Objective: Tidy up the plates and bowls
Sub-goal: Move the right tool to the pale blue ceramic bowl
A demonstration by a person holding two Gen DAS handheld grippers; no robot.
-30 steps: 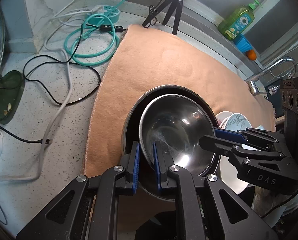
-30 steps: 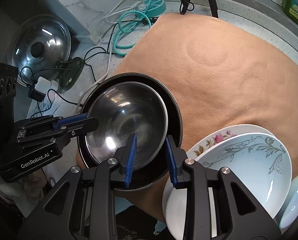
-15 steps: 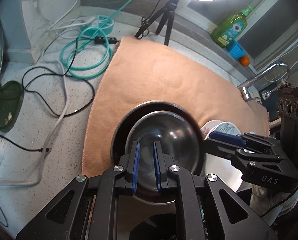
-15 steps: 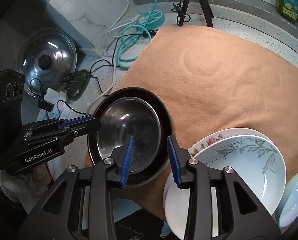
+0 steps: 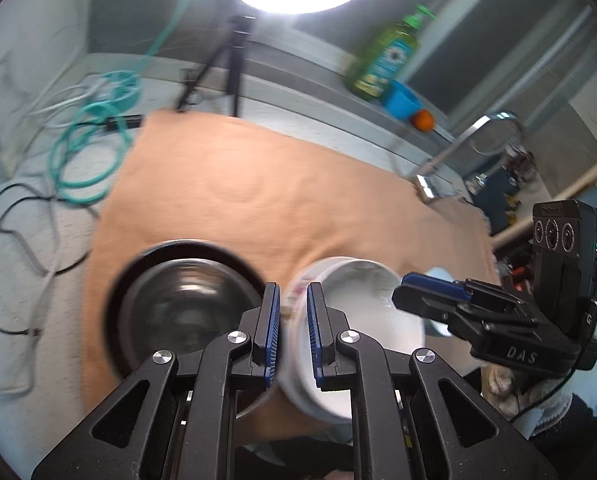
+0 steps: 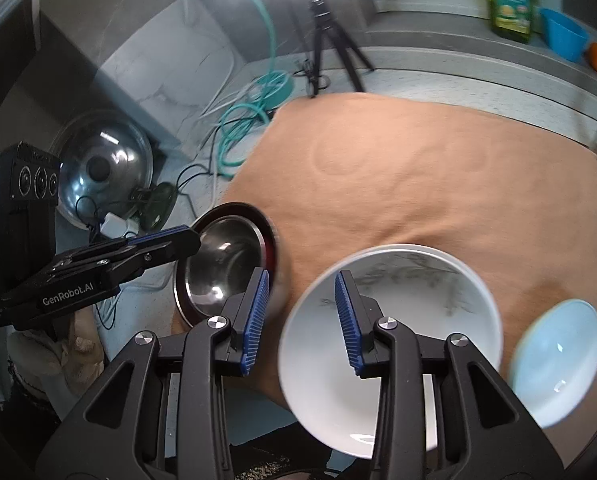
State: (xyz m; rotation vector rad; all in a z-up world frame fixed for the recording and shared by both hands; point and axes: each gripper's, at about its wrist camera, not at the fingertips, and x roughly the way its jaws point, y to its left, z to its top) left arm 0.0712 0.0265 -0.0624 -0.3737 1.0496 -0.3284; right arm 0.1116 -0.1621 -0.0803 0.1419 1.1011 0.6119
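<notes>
A steel bowl [image 5: 182,312] sits nested in a dark bowl [image 5: 138,268] at the left of the orange mat [image 5: 282,184]; both also show in the right wrist view [image 6: 222,268]. White floral plates [image 5: 362,312] lie stacked to the right, also in the right wrist view [image 6: 414,308]. A pale blue bowl [image 6: 558,356] lies further right. My left gripper [image 5: 292,332] is open and empty above the gap between bowls and plates. My right gripper [image 6: 302,320] is open and empty, its right finger over the plates' left rim.
A ring light on a tripod [image 6: 330,36] stands behind the mat. Coiled teal and white cables [image 5: 94,148] lie at the back left. A pot lid [image 6: 102,164] leans at the left. A soap bottle [image 5: 386,56], blue cup [image 5: 402,100], orange and tap [image 5: 462,148] are at the back right.
My left gripper has let go of the steel bowl's rim, opened a little and moved up and right. My right gripper has opened wider and shifted right over the plates.
</notes>
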